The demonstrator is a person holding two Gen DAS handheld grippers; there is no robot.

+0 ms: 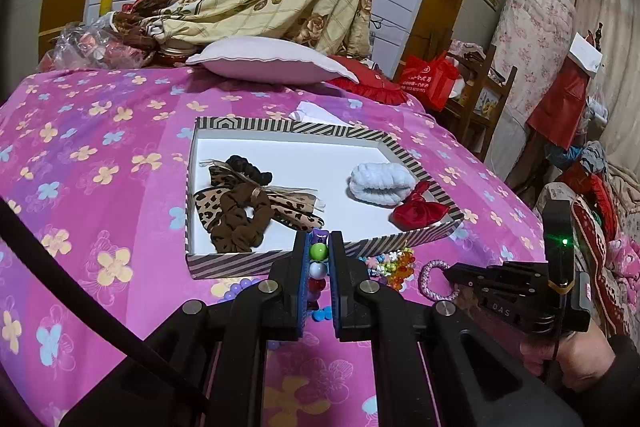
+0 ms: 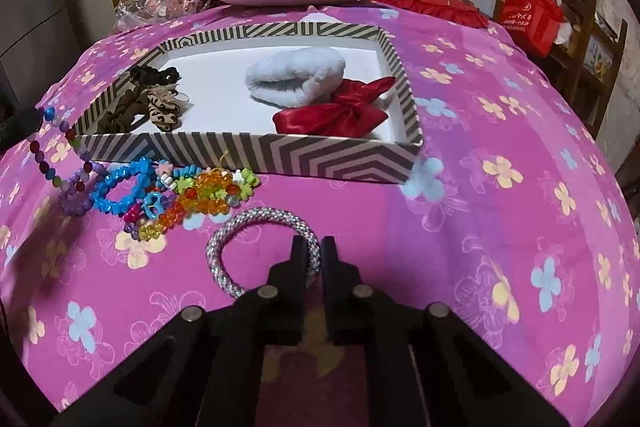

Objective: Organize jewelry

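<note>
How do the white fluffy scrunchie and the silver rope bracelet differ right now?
The white fluffy scrunchie lies inside the striped box; the silver rope bracelet lies on the pink bedspread outside it. The scrunchie is thick and untouched; the bracelet is thin, pinched by the right gripper. Both are rings.

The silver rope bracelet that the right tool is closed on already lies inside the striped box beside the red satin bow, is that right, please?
Not quite: the silver rope bracelet lies on the pink bedspread in front of the striped box, not inside it. The right tool is closed on it, as the right wrist view shows.
</note>
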